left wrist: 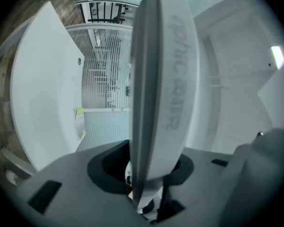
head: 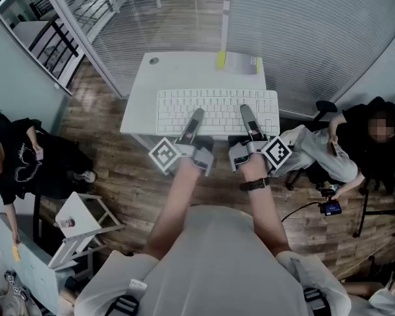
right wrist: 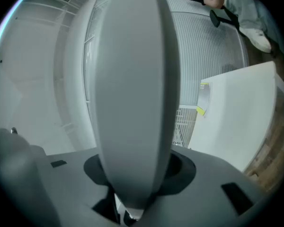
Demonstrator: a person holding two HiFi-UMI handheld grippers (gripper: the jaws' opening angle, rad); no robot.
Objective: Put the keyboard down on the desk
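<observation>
A white keyboard [head: 217,110] hangs level over the small white desk [head: 138,107], its near edge past the desk's front. My left gripper [head: 196,118] is shut on the keyboard's near edge, left of the middle, with its upper finger lying across the keys. My right gripper [head: 247,113] grips the same edge further right in the same way. The lower fingers are hidden under the keyboard. In the left gripper view the keyboard [left wrist: 161,103] runs edge-on out of the jaws, apart from the desk [left wrist: 42,89]. The right gripper view shows the keyboard [right wrist: 132,93] likewise, beside the desk [right wrist: 236,117].
A yellow and white booklet [head: 240,62] lies at the desk's far edge, and a small round mark [head: 154,61] sits at its far left corner. A glass wall with blinds stands behind. People sit at left [head: 13,157] and right [head: 375,137]. A white stool [head: 85,219] stands near left.
</observation>
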